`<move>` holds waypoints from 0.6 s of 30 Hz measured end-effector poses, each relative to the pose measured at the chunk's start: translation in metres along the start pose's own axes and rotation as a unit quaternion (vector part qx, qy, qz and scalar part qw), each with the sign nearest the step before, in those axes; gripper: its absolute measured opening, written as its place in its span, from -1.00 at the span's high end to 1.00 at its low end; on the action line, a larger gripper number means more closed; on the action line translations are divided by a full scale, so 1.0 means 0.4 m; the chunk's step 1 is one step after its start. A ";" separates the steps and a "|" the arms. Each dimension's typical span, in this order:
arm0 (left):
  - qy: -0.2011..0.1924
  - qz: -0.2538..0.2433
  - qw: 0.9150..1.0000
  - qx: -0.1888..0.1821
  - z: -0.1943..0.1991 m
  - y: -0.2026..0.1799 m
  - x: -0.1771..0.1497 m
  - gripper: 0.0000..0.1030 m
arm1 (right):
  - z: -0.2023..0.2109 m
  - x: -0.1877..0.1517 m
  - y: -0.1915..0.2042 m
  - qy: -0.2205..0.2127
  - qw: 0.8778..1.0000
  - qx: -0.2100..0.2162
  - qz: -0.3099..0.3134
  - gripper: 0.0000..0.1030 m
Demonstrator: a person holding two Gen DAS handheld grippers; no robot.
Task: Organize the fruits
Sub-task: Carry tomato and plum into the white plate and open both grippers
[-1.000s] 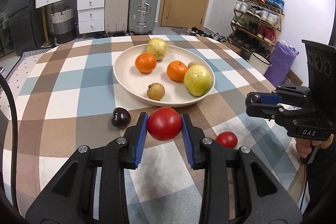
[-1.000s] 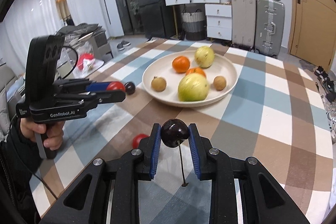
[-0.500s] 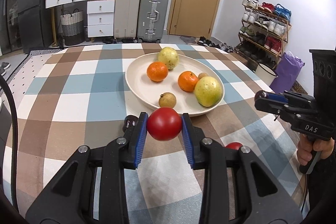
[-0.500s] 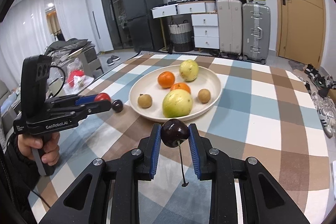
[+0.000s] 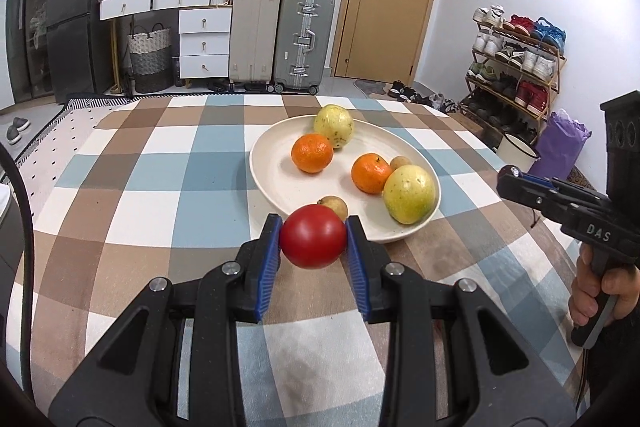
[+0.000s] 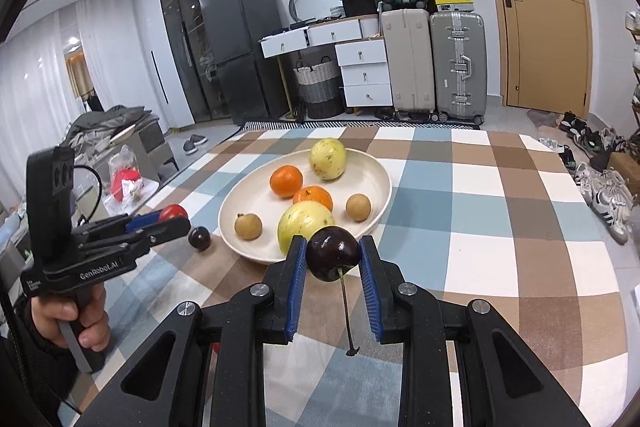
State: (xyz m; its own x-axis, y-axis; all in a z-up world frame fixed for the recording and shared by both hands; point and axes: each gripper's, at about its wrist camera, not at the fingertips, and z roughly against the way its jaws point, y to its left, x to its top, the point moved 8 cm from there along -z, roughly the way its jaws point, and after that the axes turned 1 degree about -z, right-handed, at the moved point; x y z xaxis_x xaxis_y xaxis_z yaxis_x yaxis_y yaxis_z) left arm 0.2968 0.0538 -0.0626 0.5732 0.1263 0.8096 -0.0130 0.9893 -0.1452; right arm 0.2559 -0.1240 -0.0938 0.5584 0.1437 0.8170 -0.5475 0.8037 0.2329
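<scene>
My left gripper [image 5: 313, 242] is shut on a red tomato [image 5: 313, 241], held above the table just short of the near rim of the cream plate [image 5: 276, 155]. My right gripper [image 6: 332, 259] is shut on a dark cherry [image 6: 332, 253] with its stem hanging down, near the plate's rim [image 6: 382, 203]. The plate holds two oranges [image 5: 312, 152], two yellow-green fruits [image 5: 409, 193] and two small brown fruits [image 6: 248, 225]. A second dark cherry [image 6: 199, 238] lies on the cloth left of the plate. The left gripper also shows in the right wrist view [image 6: 170, 217].
The table has a blue, brown and white checked cloth [image 5: 160, 179]. Suitcases [image 5: 304, 39], white drawers [image 5: 204, 39] and a fridge stand behind the table; a shoe rack [image 5: 516, 55] is at the right. The right gripper's body [image 5: 568, 211] shows at the right edge of the left wrist view.
Both grippers have lifted and moved forward toward the plate with their fruits. The small red fruit on the cloth near the left gripper has gone out of sight.
</scene>
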 end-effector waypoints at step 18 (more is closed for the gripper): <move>-0.038 -0.004 0.999 0.005 -0.072 -0.005 0.142 0.43 | -0.083 0.114 0.003 -0.015 1.000 -0.012 -0.016 0.48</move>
State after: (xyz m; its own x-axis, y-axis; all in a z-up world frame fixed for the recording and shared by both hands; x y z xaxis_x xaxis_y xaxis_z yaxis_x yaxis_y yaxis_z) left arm 0.3529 0.0568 -0.0326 0.5096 0.1229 0.8516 -0.0169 0.9910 -0.1329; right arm 0.3013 -0.0973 -0.0735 0.5565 0.0997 0.8248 -0.5133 0.8219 0.2470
